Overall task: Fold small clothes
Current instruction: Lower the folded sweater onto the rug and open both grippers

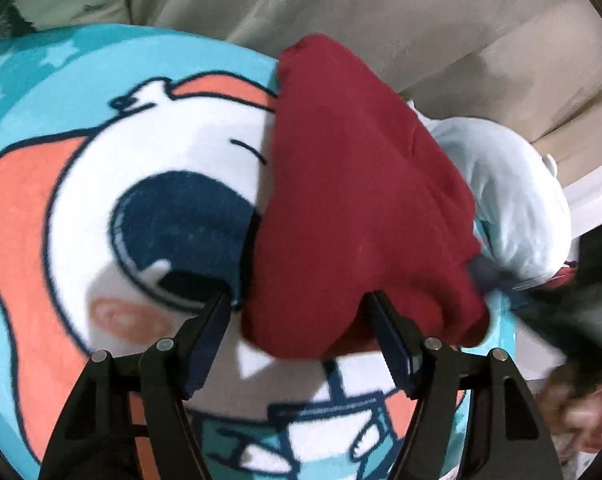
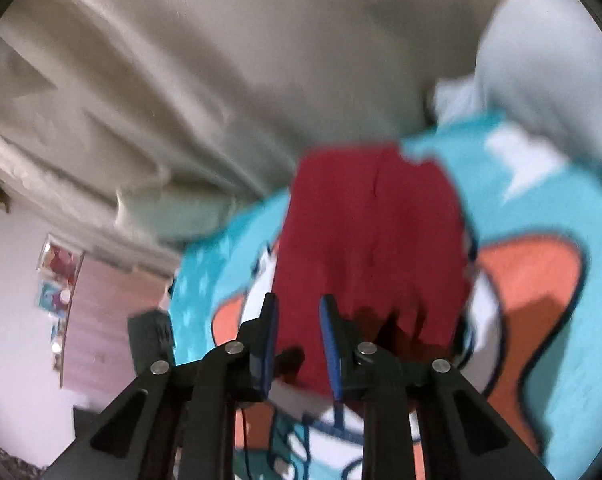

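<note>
A: Left wrist view is showing the cartoon blanket spreading wide to the left, with open cloth there; its right edge is crowding against a pale blue bundle.

B: Beige bedding is lying behind. The red garment is sitting bunched on the blanket, creased down its middle.

A: The left gripper is gaping wide, the garment's near edge lying between its fingers.

B: The right gripper is standing narrowly parted at the red hem, gripping nothing.
</note>
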`<state>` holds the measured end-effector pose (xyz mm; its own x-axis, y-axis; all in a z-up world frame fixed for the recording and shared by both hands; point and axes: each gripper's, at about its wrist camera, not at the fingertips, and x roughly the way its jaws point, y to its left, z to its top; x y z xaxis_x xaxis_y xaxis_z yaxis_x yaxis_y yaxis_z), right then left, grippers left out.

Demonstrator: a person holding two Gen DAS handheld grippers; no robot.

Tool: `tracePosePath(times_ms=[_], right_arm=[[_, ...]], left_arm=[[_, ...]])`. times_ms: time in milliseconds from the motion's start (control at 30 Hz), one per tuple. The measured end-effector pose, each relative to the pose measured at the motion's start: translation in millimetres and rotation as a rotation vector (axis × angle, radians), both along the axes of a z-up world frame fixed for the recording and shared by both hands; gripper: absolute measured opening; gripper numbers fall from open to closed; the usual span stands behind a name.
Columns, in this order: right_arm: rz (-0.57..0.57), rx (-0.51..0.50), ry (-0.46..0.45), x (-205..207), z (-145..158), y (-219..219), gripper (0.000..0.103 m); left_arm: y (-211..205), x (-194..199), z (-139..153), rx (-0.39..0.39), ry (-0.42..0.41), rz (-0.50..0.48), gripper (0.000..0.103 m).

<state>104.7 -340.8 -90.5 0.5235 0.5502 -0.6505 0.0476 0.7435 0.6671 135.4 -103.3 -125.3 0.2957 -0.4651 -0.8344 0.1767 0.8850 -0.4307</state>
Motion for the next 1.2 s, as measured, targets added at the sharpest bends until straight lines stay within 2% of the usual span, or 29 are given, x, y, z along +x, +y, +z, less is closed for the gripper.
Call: tracePosePath(times_ms=[67,100,167,333,500,533,633,667,700,833,900,1000,1100,1200], right_arm=[[-0.03,-0.113,0.109,-6,-36,-7,0.004],[-0.054,-0.101,0.141,-11,-52,-15,0.0],[-0.083,-0.027,0.133,-18,-57,-23,0.0],[-0.034,-0.161,0.092,-21,-37,-10,0.0],[-0.039,-0.203,0.064,-39,-29,-8,0.0],[-0.043,-0.208,0.064,-42,-27,-10,0.007],[-0.061,-0.216,0.056,-57,-18,-18,0.033],[-0.068,-0.226,0.045,-66,-14,-20,0.036],[-0.071,-0.233,0.036,-57,-12,-9,0.037],[-0.061,-0.272,0.005,-67,0,7,0.04],[-0.06,-0.303,-0.018,-79,7,12,0.044],[-0.057,-0.376,-0.042,-96,13,22,0.051],[-0.042,-0.452,-0.03,-111,6,29,0.053],[-0.023,-0.462,-0.002,-122,-7,33,0.053]], left_arm=[[10,-10,15,0.046,-0.065,0.007,0.07],[12,-14,22,0.062,-0.092,0.007,0.07],[15,-24,34,0.091,-0.143,0.014,0.07],[21,-46,62,0.149,-0.257,0.062,0.071],[34,-82,96,0.246,-0.407,0.126,0.071],[36,-90,104,0.266,-0.44,0.143,0.072],[39,-115,130,0.338,-0.566,0.213,0.087],[40,-124,139,0.352,-0.615,0.24,0.093],[40,-133,147,0.357,-0.654,0.258,0.099],[38,-160,163,0.387,-0.754,0.323,0.103],[36,-166,164,0.365,-0.759,0.329,0.103],[33,-161,154,0.312,-0.643,0.299,0.103],[26,-156,135,0.345,-0.559,0.289,0.103],[20,-152,110,0.371,-0.461,0.267,0.103]])
